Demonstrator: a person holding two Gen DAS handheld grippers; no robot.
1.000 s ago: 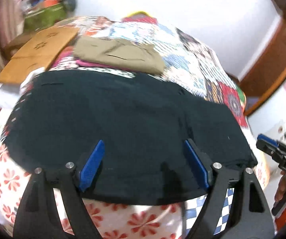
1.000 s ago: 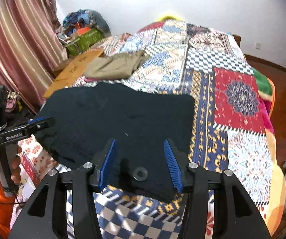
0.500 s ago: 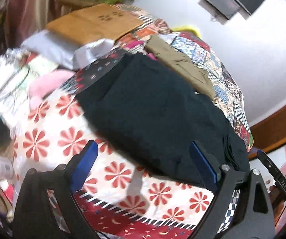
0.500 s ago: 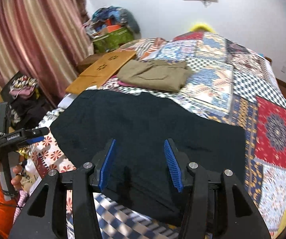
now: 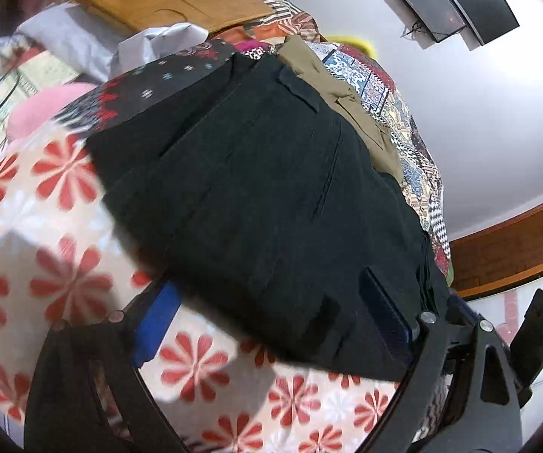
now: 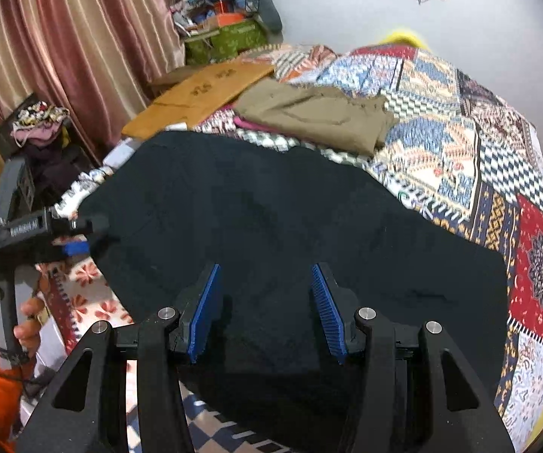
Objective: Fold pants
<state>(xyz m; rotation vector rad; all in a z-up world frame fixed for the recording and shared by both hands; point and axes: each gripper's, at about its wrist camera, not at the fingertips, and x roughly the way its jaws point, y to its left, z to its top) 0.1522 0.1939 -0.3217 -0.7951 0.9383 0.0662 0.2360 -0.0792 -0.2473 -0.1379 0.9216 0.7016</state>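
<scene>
- This was a bedroom in a lived-in home, with a bed (image 6: 460,120) filling most of both views.
- A patchwork bedspread (image 6: 441,87) in many prints covered the bed, and a sheet with red flowers (image 5: 56,188) lay at its near edge.
- Striped maroon curtains (image 6: 64,37) hung along one side.
- A screen (image 5: 460,3) was mounted high on the plain white wall (image 6: 347,3).
- Clothes lay about: folded khaki trousers (image 6: 317,113) on the bedspread, dark pants (image 6: 290,226) spread nearer.
- A heap of bags and bundles (image 6: 230,11) sat in the far corner.
- A wooden board (image 6: 199,94) rested at the bedside.
</scene>
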